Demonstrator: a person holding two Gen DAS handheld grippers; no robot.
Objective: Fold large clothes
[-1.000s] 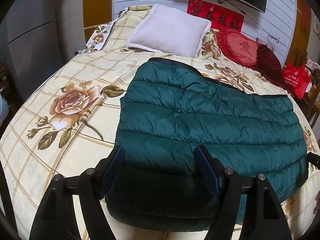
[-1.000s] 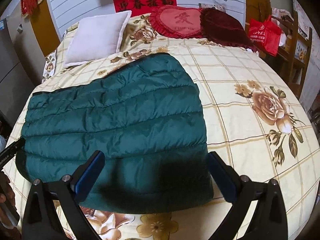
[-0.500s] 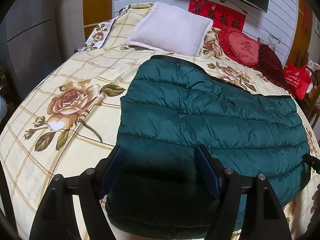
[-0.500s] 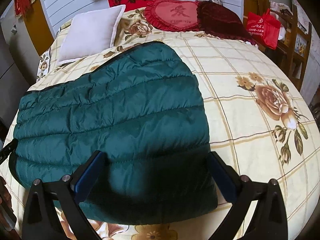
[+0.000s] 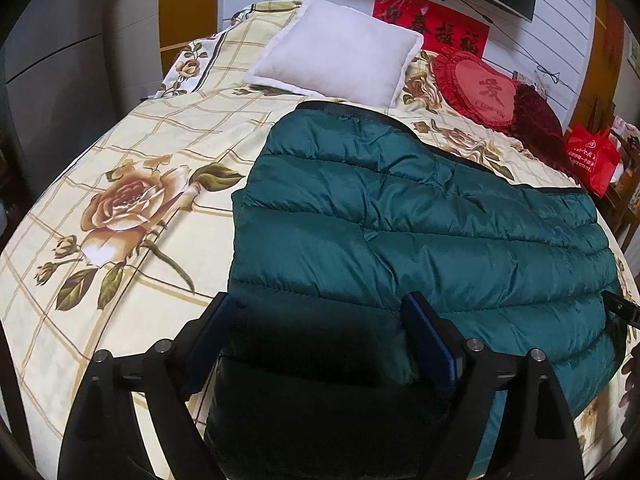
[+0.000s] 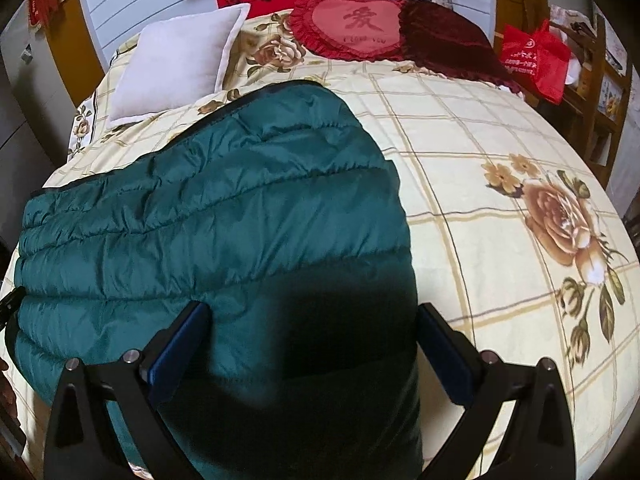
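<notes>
A dark green quilted puffer garment (image 5: 420, 232) lies flat on the floral bed, folded into a wide slab; it also shows in the right wrist view (image 6: 224, 232). My left gripper (image 5: 320, 320) is open, its jaws wide apart just above the garment's near left corner. My right gripper (image 6: 312, 328) is open, jaws wide apart above the garment's near right corner. Neither holds anything. The right gripper's tip (image 5: 624, 308) shows at the left view's right edge.
A cream bedspread (image 5: 140, 200) with rose prints covers the bed. A white pillow (image 5: 340, 48), a red heart cushion (image 5: 480, 88) and a dark red cushion (image 6: 448, 40) lie at the head. A red bag (image 6: 536, 60) hangs on wooden furniture to the right.
Both grippers have moved forward and lower toward the garment's near edge. The jaws stay open and the garment has not moved.
</notes>
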